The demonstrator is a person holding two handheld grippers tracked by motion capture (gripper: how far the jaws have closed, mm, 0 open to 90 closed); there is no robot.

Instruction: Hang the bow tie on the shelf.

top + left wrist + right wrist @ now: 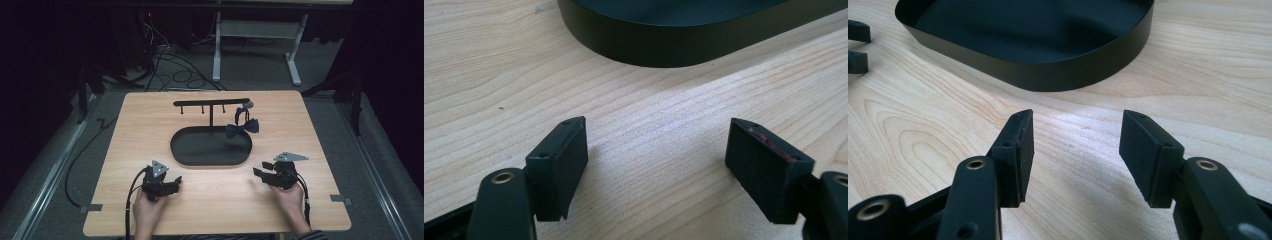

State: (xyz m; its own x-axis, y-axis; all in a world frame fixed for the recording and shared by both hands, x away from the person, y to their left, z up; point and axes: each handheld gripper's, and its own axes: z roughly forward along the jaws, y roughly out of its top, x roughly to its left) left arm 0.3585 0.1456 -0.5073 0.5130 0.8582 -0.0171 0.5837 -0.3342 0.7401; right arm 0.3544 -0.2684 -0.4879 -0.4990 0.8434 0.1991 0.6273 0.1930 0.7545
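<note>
Here, the dark bow tie (242,127) hangs by its strap from the right end of the thin black metal T-shaped stand (211,103), just over the right part of the black oval metal tray (180,152) the stand rises from. The tray sits in the middle of the light wooden table (125,130). My left gripper (176,182) rests near the tray's front left, jaws wide with nothing between them. My right gripper (258,174) rests near its front right, jaws wide too, holding nothing.

From my feed, the pale wooden worktop (150,210) sits on grey floor (250,75); cables (175,75) and a white frame (260,30) lie beyond in darkness.
</note>
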